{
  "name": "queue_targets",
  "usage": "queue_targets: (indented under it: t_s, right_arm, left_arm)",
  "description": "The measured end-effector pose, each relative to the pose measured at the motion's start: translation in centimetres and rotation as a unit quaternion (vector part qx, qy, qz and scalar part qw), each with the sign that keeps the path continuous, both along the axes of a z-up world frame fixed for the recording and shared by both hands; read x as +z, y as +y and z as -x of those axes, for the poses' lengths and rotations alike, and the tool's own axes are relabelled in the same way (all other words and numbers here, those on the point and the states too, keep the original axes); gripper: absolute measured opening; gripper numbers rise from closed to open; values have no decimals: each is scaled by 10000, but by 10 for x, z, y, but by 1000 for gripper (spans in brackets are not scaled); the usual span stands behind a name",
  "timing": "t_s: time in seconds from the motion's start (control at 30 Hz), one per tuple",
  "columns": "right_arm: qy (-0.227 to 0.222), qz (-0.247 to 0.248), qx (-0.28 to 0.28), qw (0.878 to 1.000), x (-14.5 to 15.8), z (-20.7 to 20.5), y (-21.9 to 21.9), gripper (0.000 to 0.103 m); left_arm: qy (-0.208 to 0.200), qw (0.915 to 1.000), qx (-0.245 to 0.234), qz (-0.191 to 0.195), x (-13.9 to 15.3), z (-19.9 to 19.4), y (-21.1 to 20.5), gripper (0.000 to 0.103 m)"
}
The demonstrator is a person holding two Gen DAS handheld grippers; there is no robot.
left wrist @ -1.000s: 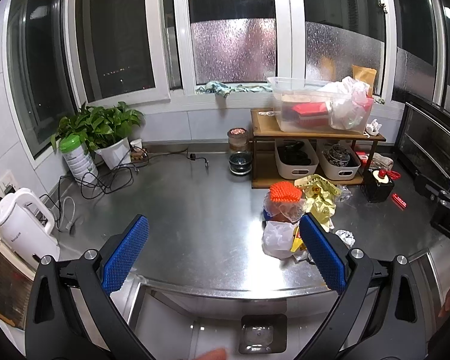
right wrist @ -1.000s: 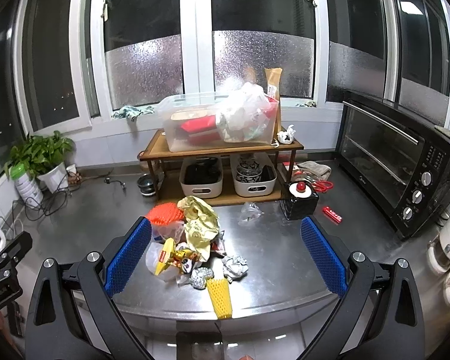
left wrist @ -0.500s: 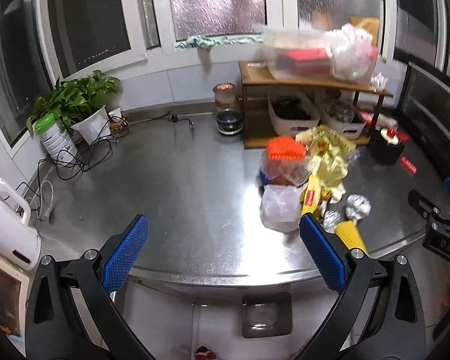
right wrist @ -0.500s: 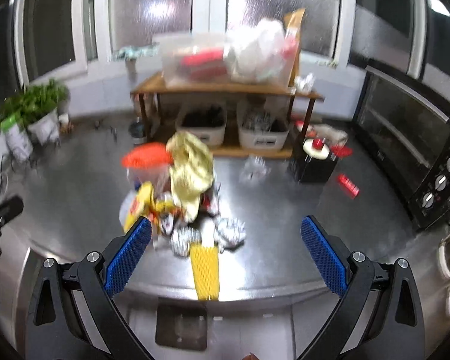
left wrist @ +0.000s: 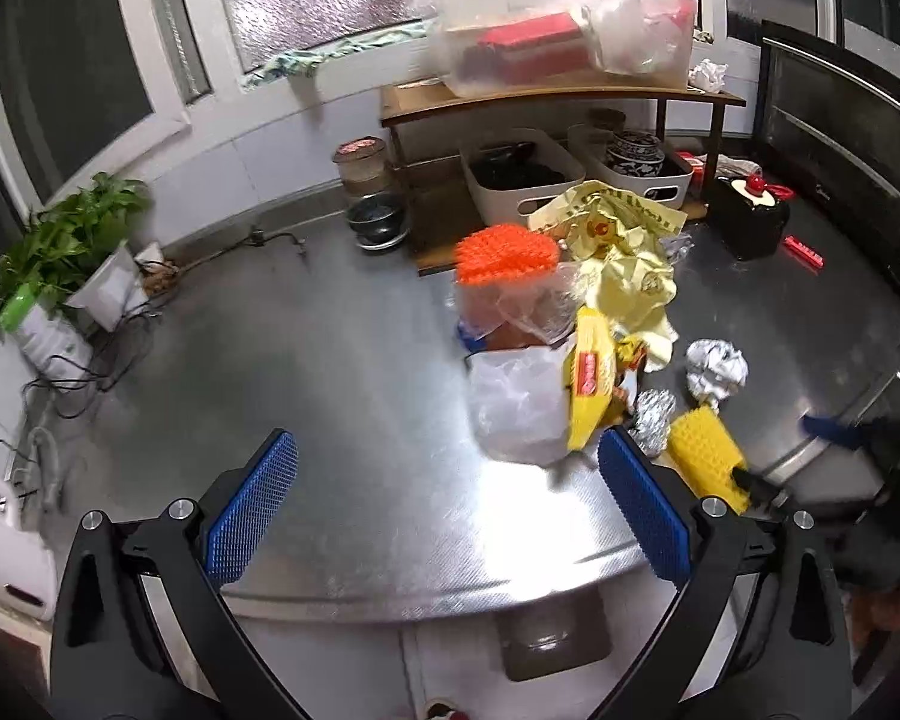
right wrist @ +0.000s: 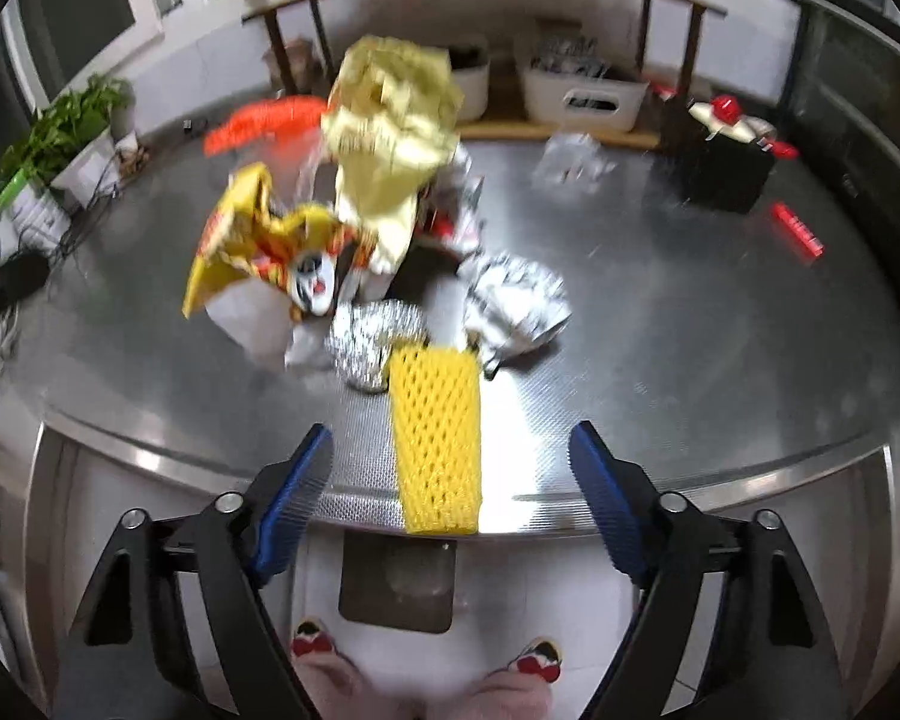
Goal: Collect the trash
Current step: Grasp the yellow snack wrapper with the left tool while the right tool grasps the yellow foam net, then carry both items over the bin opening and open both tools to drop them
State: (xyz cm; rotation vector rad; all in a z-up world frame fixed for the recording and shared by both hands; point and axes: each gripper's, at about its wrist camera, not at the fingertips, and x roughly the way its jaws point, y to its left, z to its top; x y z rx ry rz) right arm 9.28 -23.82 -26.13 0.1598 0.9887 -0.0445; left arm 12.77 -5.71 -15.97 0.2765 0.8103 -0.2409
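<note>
Yellow foam net (right wrist: 435, 438) between spread right gripper (right wrist: 450, 462) fingers.

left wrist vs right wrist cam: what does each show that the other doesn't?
Left wrist only: clear plastic storage box on the wooden shelf, white electric kettle, stacked dark bowls.

Right wrist only: the person's red-patterned slippers on the floor below.

Both: yellow foam mesh sleeve at the steel counter edge, crumpled foil ball, yellow snack wrapper, potted green plant. Each hand-held gripper is open, holding nothing.
</note>
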Motion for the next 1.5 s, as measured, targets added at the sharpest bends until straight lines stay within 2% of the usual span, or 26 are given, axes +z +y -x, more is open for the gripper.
queue_targets:
  t_s: [0.07, 0.23, 0.37, 0.47, 0.53, 0.67, 0.7, 0.73, 0.93, 1.03, 1.27, 1.5]
  right_arm:
    - [73, 24, 6, 10000, -9, -4, 2, 77]
    - [170, 71, 15, 9998, -21, -11, 2, 75]
    - [306, 67, 68, 9995, -30, -13, 0, 68]
    - [428, 5, 107, 9990, -38, -16, 0, 58]
    - [476, -12, 140, 9988, -41, -18, 2, 57]
    - [518, -59, 245, 9983, -43, -22, 7, 44]
    - [524, -65, 255, 9983, -43, -23, 8, 43]
    - [532, -57, 266, 9982, -43, -23, 9, 42]
    - [446, -164, 335, 9983, -40, -18, 15, 20]
    - [419, -136, 378, 9983, -36, -18, 17, 14]
    - [207, -168, 381, 9989, -15, -10, 15, 13]
    - [45, -168, 531, 9984, 7, 19, 27, 13]
  left_arm:
    - [145, 9997, -132, 145, -5, -7, -7, 91]
    - [411, 9976, -377, 404, -19, -24, -31, 90]
    - [643, 9957, -453, 482, -34, -41, -45, 84]
    - [852, 9936, -488, 557, -44, -52, -48, 68]
    - [998, 9917, -542, 605, -51, -58, -51, 50]
    - [1103, 9899, -657, 595, -58, -61, -56, 35]
    - [1108, 9896, -716, 575, -59, -61, -59, 27]
    - [1124, 9892, -761, 549, -60, -61, -61, 24]
    - [1094, 9886, -822, 626, -60, -61, -60, 22]
    - [996, 9894, -795, 699, -52, -56, -58, 21]
    - [669, 9926, -680, 758, -21, -37, -43, 20]
    - [468, 9943, -508, 817, 2, 5, -10, 20]
